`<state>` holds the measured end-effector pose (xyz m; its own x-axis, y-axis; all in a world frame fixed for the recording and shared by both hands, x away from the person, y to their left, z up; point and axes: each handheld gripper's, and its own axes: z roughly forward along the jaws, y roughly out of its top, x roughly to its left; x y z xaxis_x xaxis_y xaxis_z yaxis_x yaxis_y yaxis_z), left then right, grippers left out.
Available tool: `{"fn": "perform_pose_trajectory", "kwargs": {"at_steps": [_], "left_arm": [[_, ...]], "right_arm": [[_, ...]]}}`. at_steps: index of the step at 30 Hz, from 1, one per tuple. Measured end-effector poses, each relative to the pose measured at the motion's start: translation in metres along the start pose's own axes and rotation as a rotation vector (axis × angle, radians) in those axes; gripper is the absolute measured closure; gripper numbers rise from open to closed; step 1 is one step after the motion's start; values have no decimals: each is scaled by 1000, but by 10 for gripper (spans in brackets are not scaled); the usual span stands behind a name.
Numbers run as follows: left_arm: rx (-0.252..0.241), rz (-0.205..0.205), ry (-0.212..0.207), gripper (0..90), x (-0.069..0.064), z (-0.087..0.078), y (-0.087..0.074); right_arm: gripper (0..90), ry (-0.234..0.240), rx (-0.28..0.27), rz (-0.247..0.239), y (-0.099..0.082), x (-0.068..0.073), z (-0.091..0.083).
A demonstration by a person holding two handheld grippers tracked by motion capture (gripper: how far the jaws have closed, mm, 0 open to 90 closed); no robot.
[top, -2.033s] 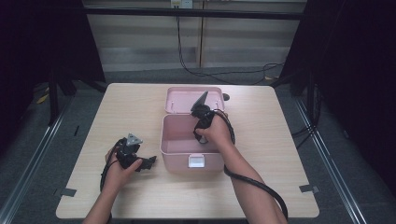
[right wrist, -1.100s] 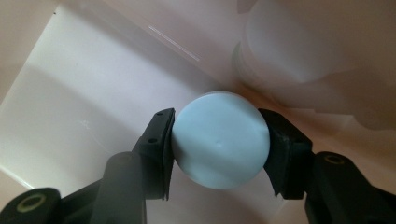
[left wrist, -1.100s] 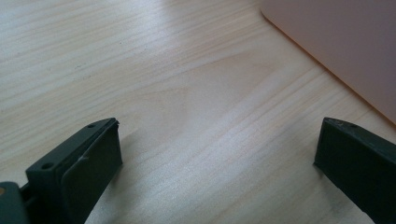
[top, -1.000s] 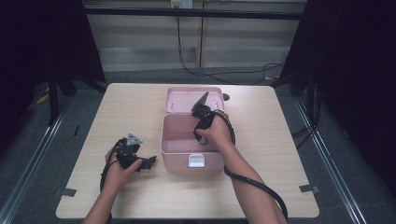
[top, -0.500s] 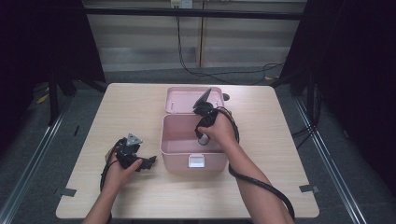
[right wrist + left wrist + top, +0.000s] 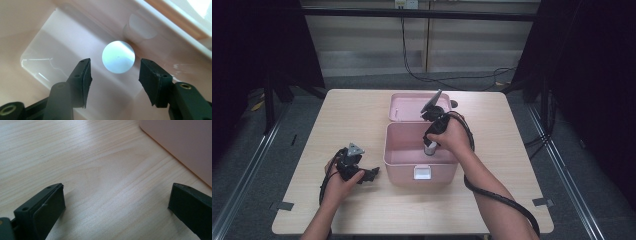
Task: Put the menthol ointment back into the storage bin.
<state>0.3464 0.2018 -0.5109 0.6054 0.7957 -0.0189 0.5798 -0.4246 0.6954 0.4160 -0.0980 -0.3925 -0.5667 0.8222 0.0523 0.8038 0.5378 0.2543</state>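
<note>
An open pink box (image 6: 404, 161) stands mid-table, its lid (image 6: 407, 107) lying flat behind it. Inside, a white cylinder (image 6: 430, 149) stands upright against a wall; in the right gripper view its round white top (image 6: 118, 57) faces the camera. My right gripper (image 6: 431, 141) points straight down over it. Its jaws (image 6: 113, 72) have just been opening and stand apart on either side of the top, above it, touching nothing. My left gripper (image 6: 371, 174) rests on the table left of the box, open and empty (image 6: 116, 202).
The box's pink side wall (image 6: 185, 142) rises close to the left gripper's far jaw. The light wooden table (image 6: 347, 115) has bare room on both sides of the box. A black cable (image 6: 497, 195) trails along the right forearm.
The right hand has lifted a little above the box, drawing its gripper up off the white cylinder. The left hand has stayed where it was.
</note>
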Motion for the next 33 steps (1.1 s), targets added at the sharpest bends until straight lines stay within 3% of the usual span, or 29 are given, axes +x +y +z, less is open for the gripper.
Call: {"fn": "perform_pose_trajectory", "kwargs": {"at_steps": [8, 16, 33], "left_arm": [[-1, 0, 0, 1, 0, 0, 0], [0, 0, 0, 1, 0, 0, 0], [-1, 0, 0, 1, 0, 0, 0]], "right_arm": [[443, 31, -35, -34, -5, 2, -19], [454, 23, -42, -75, -11, 8, -36], [680, 67, -73, -169, -20, 28, -55]]}}
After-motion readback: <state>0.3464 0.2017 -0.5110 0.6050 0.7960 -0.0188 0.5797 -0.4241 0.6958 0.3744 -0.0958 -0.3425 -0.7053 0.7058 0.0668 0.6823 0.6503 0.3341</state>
